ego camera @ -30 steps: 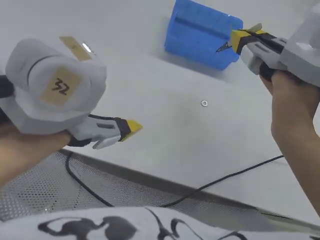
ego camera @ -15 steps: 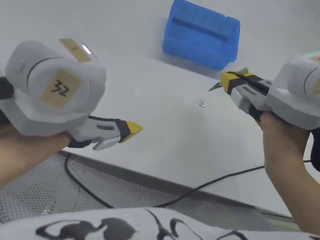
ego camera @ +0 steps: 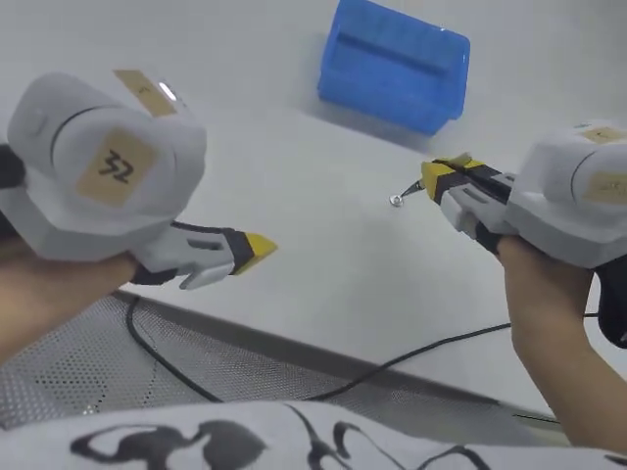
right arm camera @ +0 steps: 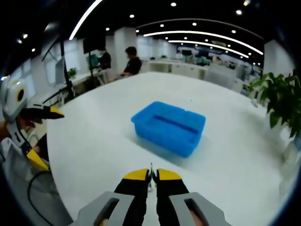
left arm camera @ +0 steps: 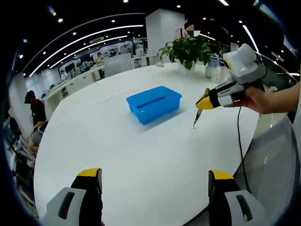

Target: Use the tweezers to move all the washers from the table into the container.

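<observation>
A broad white table [left arm camera: 117,141] with a curved edge stands in an open-plan office. Long light strips [right arm camera: 85,19] and small round spotlights [right arm camera: 174,4] shine from a dark ceiling. A white column [left arm camera: 160,23] rises near a leafy potted plant [left arm camera: 188,47]. Rows of pale desks [left arm camera: 117,63] run far back, where a person [right arm camera: 132,59] is.

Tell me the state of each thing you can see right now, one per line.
Left claw: open, empty.
Washer: lying flat on the table.
Right claw: shut on the tweezers.
Tweezers: clamped, tip down at the washer.
Blue container: upright, open-topped.
</observation>
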`<state>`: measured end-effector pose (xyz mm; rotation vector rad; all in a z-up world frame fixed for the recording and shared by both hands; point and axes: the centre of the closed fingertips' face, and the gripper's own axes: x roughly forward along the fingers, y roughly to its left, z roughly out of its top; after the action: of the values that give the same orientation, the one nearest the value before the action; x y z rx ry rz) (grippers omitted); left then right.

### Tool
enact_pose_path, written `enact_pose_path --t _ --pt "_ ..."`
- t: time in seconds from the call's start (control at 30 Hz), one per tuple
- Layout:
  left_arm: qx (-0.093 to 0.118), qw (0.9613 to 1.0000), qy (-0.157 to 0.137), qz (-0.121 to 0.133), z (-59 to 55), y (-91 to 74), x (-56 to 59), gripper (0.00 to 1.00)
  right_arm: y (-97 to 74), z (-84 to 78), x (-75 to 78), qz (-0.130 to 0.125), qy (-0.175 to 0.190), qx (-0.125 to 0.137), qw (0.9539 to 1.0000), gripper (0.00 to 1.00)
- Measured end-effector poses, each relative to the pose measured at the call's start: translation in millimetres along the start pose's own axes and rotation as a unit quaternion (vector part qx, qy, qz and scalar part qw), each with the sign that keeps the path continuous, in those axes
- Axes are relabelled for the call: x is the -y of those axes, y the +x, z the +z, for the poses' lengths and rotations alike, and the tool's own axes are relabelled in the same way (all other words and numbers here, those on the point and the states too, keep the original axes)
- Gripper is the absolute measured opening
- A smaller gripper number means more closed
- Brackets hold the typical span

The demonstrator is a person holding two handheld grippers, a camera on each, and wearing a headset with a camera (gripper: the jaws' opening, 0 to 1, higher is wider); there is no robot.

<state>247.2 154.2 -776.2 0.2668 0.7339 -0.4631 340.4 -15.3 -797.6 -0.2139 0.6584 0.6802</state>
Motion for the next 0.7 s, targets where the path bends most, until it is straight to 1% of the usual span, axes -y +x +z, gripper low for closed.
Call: enact_pose_path --t 0.13,0.17,0.2,0.27,0.4,0.5,0.7 --pt "0.000 1.0000 0.002 0.000 0.3 0.2 0.2 0.96 2.6 -4.4 -1.2 0.001 0.000 -0.006 1.0000 0.02" --pt "0.000 1.0000 0.002 0.000 0.5 0.1 0.1 0.96 1.6 -2.6 -2.2 0.002 0.001 -0.001 1.0000 0.02" --pt "0.000 1.0000 0.003 0.000 0.8 0.1 0.1 0.96 0.5 -2.7 -3.0 0.002 0.001 -0.003 1.0000 0.02" --pt "0.001 1.0000 0.003 0.000 1.1 0.2 0.3 0.96 -0.1 -2.9 -2.7 -0.003 -0.011 -0.003 0.9999 0.02" --pt "0.000 1.0000 0.006 0.000 2.0 0.4 1.2 0.96 -1.6 -2.0 -7.3 0.001 -0.022 -0.003 0.9998 0.01" --pt "0.004 1.0000 0.008 -0.002 5.3 -0.2 2.2 0.96 -2.5 -1.7 -9.3 -0.005 -0.055 -0.004 0.9985 0.01" --pt "0.012 0.9999 0.012 0.000 12.4 -3.9 1.6 0.95 -2.6 -0.1 -9.7 -0.002 -0.049 -0.014 0.9987 0.00"
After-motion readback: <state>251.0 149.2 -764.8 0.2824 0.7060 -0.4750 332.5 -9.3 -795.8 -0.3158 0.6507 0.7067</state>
